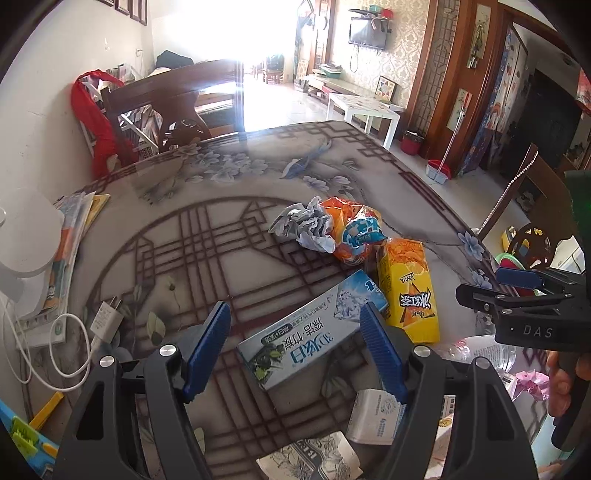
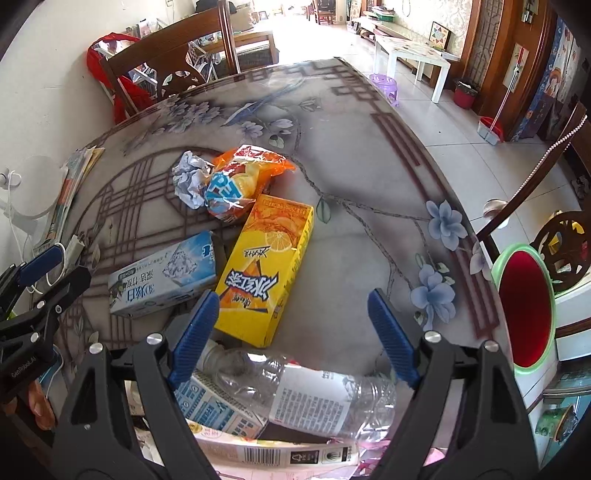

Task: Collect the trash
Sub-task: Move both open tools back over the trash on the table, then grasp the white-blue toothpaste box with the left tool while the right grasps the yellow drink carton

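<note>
Glass-topped patterned table (image 1: 229, 206), living room behind: left gripper (image 1: 295, 332) jaws spread over the toothpaste box (image 1: 310, 328), right gripper (image 2: 293, 328) spread above the clear bottle (image 2: 303, 391); box likely light, crushable—pinch across its narrow sides.

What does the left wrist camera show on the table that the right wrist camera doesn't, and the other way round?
Only the left wrist view shows the wall-mounted TV and the yellow clip at the table's near left edge. Only the right wrist view shows the clear plastic bottle lying below the right gripper, the red bin with a green rim and the purple stool. Both show the toothpaste box, yellow tea carton, orange snack bag, crumpled paper, and the left gripper, jaws open.
</note>
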A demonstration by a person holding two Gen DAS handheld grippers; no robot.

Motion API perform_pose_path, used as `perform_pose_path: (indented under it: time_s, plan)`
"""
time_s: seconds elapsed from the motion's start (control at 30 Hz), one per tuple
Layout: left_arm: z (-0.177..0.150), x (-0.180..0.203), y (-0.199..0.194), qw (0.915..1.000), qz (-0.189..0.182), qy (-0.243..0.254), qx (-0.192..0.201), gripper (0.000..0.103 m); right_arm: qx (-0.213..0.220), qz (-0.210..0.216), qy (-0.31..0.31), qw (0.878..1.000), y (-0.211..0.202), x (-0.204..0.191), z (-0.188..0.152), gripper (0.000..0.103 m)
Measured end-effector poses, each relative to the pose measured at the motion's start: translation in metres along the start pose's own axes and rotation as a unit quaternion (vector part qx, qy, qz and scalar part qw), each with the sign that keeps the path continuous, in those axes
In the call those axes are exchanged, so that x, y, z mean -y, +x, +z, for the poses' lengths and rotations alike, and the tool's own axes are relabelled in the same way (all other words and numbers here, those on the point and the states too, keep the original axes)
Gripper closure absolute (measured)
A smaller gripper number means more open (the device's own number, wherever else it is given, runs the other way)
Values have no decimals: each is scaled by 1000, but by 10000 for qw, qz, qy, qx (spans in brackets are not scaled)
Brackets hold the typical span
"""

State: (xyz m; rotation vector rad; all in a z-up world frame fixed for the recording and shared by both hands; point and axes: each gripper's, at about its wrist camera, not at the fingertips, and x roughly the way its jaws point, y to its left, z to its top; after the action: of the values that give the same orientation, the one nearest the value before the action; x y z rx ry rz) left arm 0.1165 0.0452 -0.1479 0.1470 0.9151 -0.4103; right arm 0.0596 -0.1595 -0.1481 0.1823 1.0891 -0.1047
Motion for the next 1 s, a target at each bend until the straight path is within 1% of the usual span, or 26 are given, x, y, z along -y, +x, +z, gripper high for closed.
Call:
perform_pose_path:
  time_s: [0.23, 0.33, 0.43, 0.53, 0.63, 0.7, 0.77, 0.87, 0.93, 1.0]
  plan:
    - [4, 0, 21, 9998, -47, 115, -159, 34, 3, -116, -16, 9999, 6, 0, 9, 20]
    - [3, 2, 30, 9994, -82, 240, -248, 31, -46, -131, 65, 9999, 12, 2, 11, 19]
    - [-5, 5, 49, 9971, 27, 558, -523, 31, -119, -183, 99, 9997, 19, 2, 13, 19]
    - [-12, 9, 67, 9926, 81, 897, -819, 30, -114, -255, 48, 9996, 19, -1, 15, 19]
    - [-10, 10, 71, 9911, 75, 1113, -725, 24, -65, -389, -82, 9992, 19, -5, 19, 19]
    - [-6, 13, 72, 9890, -64, 1257, -780, 26, -50, -449, -144, 9989, 19, -7, 21, 19]
    - [-4, 18, 65, 9867, -206, 1459, -690, 26, -38, -466, -196, 9987, 19, -8, 23, 19]
    - [-9, 27, 65, 9794, -397, 1832, -754, 24, 23, -497, -242, 9985, 17, -8, 25, 16]
    - [-14, 33, 73, 9728, -366, 2108, -891, 24, 21, -499, -266, 9984, 18, -9, 26, 16]
    - [-18, 37, 79, 9694, -291, 2238, -967, 24, 19, -502, -302, 9983, 18, -11, 27, 16]
